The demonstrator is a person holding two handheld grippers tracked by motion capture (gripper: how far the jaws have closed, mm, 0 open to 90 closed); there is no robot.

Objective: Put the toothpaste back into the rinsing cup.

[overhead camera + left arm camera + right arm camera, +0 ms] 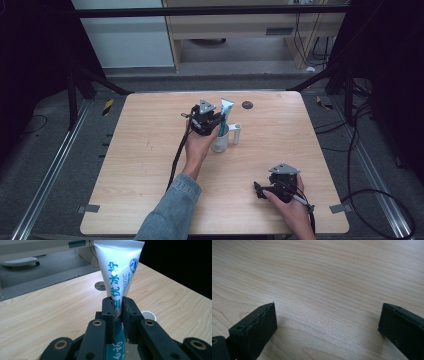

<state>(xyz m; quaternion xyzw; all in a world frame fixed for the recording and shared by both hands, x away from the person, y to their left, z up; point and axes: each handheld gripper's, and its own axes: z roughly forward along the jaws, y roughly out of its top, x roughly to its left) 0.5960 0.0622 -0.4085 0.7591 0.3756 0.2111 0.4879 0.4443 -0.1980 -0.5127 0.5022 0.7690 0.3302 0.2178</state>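
Toothpaste tube (117, 275) pinched upright by left gripper (118, 305), right gripper (325, 322) spread wide over table (324, 270)

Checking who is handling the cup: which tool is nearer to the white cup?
Left. The left tool is right above the white cup, clamped on the toothpaste tube. The right tool sits apart near the table's front edge, jaws open.

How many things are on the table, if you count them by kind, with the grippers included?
Grippers: 2, left gripper and right gripper
Toothpaste tubes: 1, the toothpaste tube, clamped by the left gripper
Cups: 1, the white cup, below the tube
Small white upright holders: 1, the white holder, beside the cup
Total: 5
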